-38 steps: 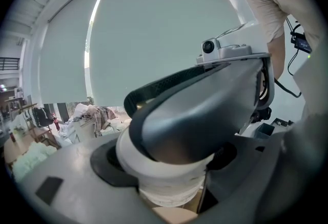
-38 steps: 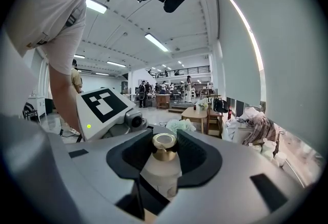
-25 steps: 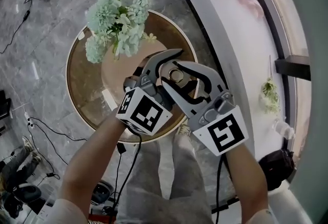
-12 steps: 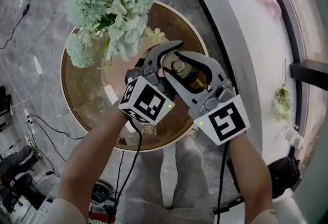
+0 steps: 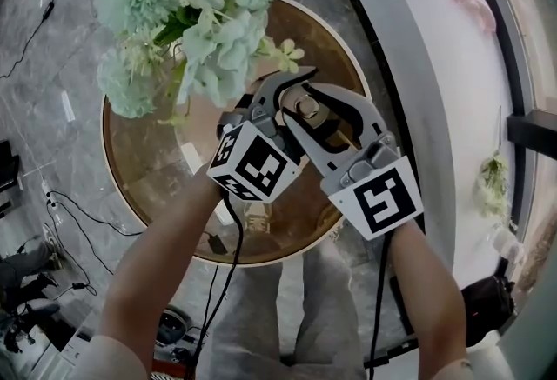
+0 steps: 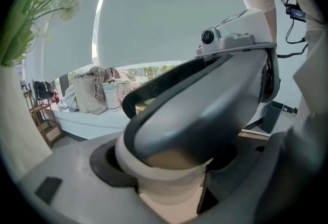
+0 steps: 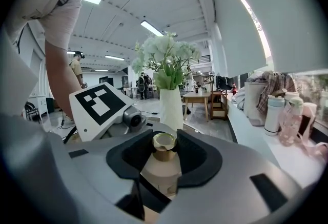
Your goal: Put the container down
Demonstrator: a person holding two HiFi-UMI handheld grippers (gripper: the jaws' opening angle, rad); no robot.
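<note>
At the far left, pale green flowers (image 5: 187,13) spread over the upper edge of the round brown desk (image 5: 139,161). In the right gripper view their white vase (image 7: 170,107) stands upright just behind the claws.

The left claw (image 6: 166,166) reaches in from the lower left, its marker cube (image 5: 255,163) turned up toward the head camera. Its jaws are closed on the cream body of the container (image 7: 160,177), with a dark pad against each side of it.

The container is upright between the two claws, over the right half of the round desk and just right of the flowers. Its gold cap (image 7: 164,146) points up. Whether its base touches the desk top cannot be told, because the jaws cover it from above.

The right claw (image 7: 165,159) comes in from the lower right, below its own marker cube (image 5: 376,200), and one of its jaws crosses over the left claw's. Its jaws stand wide but are clamped on the container, and the notched dark pads hug the shoulder just under the cap.

Farther right, a long white desk (image 5: 418,65) curves past the round one, apart from it. Bottles (image 7: 279,107) stand on it.
</note>
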